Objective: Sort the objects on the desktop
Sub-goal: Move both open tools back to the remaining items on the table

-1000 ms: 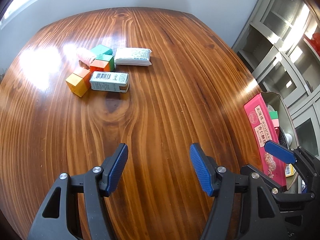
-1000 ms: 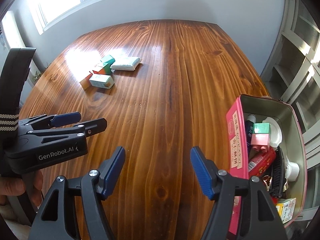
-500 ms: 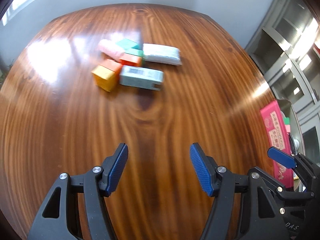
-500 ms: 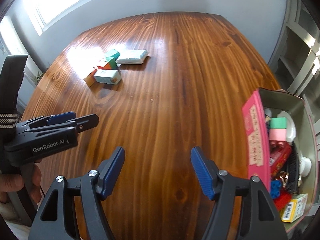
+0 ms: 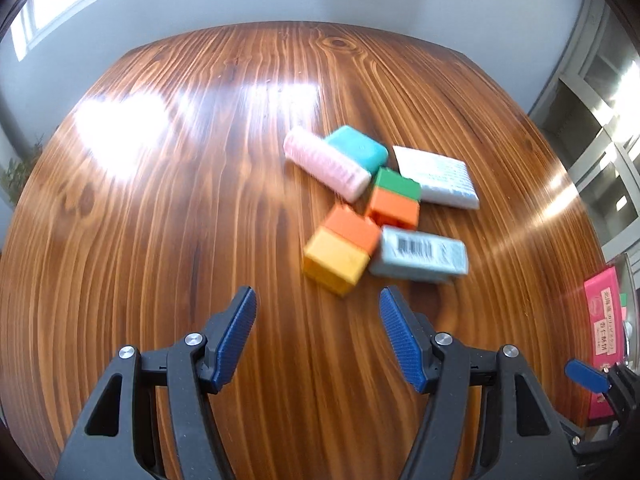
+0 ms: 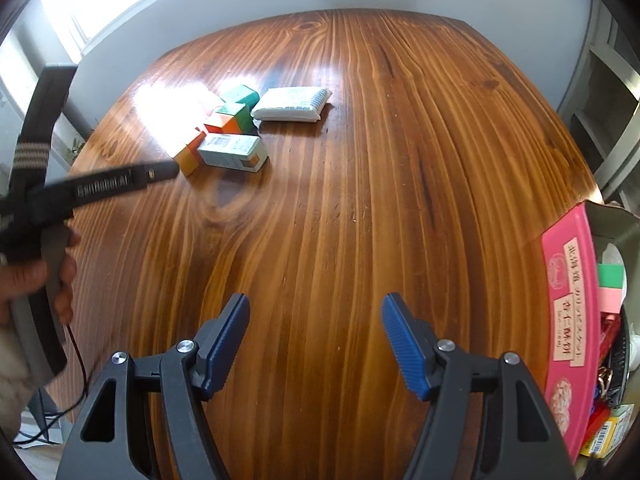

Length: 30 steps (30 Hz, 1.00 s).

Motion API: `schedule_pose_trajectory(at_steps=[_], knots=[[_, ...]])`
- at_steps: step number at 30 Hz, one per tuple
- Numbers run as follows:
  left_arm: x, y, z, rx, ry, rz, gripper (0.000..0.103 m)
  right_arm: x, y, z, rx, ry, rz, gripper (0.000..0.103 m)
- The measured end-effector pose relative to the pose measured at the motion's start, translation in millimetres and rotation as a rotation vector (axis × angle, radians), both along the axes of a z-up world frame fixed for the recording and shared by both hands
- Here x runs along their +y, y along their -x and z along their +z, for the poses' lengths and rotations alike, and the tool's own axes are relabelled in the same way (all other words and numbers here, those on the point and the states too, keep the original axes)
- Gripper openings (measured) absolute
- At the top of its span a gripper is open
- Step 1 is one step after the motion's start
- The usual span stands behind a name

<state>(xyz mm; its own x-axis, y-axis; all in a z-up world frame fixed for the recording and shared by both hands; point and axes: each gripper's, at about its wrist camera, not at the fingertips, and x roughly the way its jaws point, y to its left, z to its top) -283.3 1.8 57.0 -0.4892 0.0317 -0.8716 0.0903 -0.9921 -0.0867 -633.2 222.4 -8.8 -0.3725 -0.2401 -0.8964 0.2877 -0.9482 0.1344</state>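
A cluster of small items lies on the wooden table (image 5: 200, 240): a yellow-and-orange block (image 5: 340, 250), a pale barcode box (image 5: 418, 254), an orange-and-green block (image 5: 394, 198), a pink roll (image 5: 326, 164), a teal soap-like bar (image 5: 358, 148) and a white tissue pack (image 5: 438, 178). My left gripper (image 5: 318, 330) is open and empty, just short of the yellow block. In the right wrist view the same cluster (image 6: 230, 132) lies far off. My right gripper (image 6: 316, 338) is open over bare wood.
A pink-sided box (image 6: 568, 320) full of sorted items stands at the table's right edge, also seen as the pink box (image 5: 602, 328) in the left wrist view. A person's hand (image 6: 36, 276) holds the left gripper's handle at far left. Shelving (image 5: 600, 100) lines the right wall.
The left gripper has travelled toward the cluster, which now lies close ahead and right of centre. The right gripper drifted slightly left and forward, so the pink box slid toward the frame's right edge.
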Motion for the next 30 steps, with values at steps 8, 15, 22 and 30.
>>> schedule_pose_trajectory(at_steps=[8,15,22,30], knots=[[1.1,30.9,-3.7,0.019,0.009,-0.118,0.068,-15.6,14.4,2.0,0.013,-0.003,-0.006,0.073],[-0.2,39.5,-4.5,0.02,-0.031,-0.163,0.068,-30.2,30.3,2.8,0.012,-0.008,0.001,0.073],[2.1,34.6,-3.9,0.004,-0.05,-0.205,0.068,-36.0,37.3,6.3,0.018,-0.01,0.011,0.073],[1.4,23.0,-6.0,-0.01,-0.05,-0.228,0.068,-41.0,45.0,5.6,0.017,0.011,0.022,0.073]])
